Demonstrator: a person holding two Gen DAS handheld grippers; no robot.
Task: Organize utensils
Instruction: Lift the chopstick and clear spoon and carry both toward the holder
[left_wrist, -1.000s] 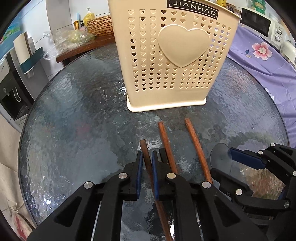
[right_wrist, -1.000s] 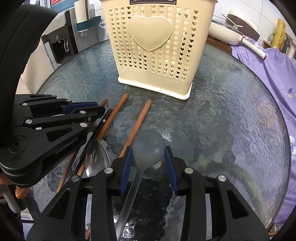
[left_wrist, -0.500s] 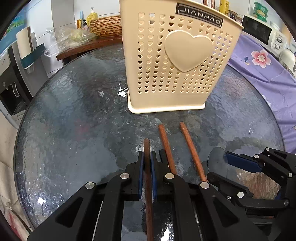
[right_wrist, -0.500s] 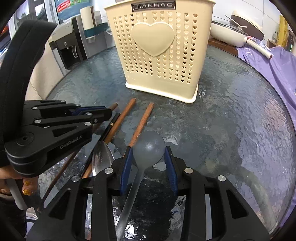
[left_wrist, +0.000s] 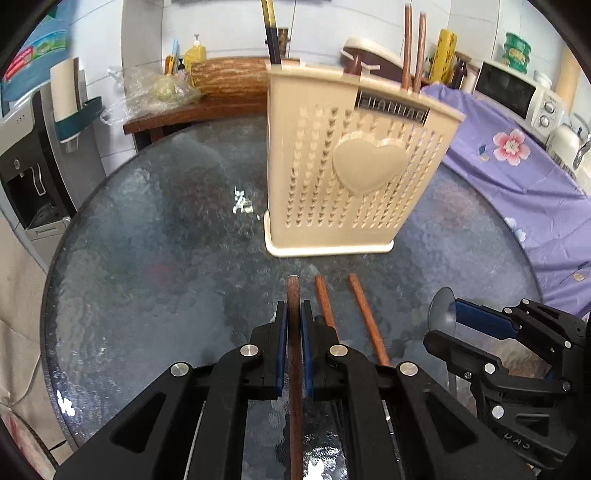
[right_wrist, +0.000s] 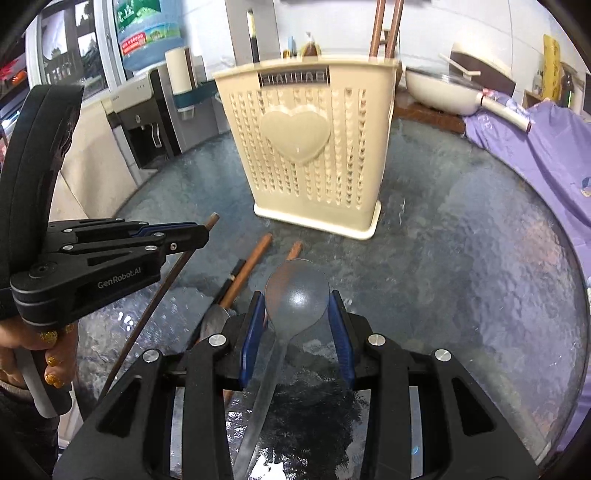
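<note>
Left gripper (left_wrist: 291, 325): closed tight on a chopstick (left_wrist: 294, 354); the stick is pinched between the blue pads, its tip is projected past them toward the holder, its tail is seen hanging clear of the table in the right view.
Loose chopsticks (left_wrist: 364, 317): two brown ones are left flat on the glass table (left_wrist: 147, 258), just right of the held stick, tips aimed at the holder; a dark stick and a metal spoon (right_wrist: 216, 319) are seen beside them in the right view.
Holder (left_wrist: 354, 177): cream, perforated, stood upright at mid-table; one dark and two brown sticks are already stood in it.
Right gripper (right_wrist: 297, 317): part open, pads set against the sides of a grey spoon (right_wrist: 295, 295); the bowl is held forward, the handle trailed back beneath the camera.
Step in hand: judged as the carry stage; both items are gripped, neither is yet over the holder.
Next move: each item is to be raised above the rim, tipped toward vertical, and lined up over a compartment before release. Which compartment suits the spoon cannot be told.
</note>
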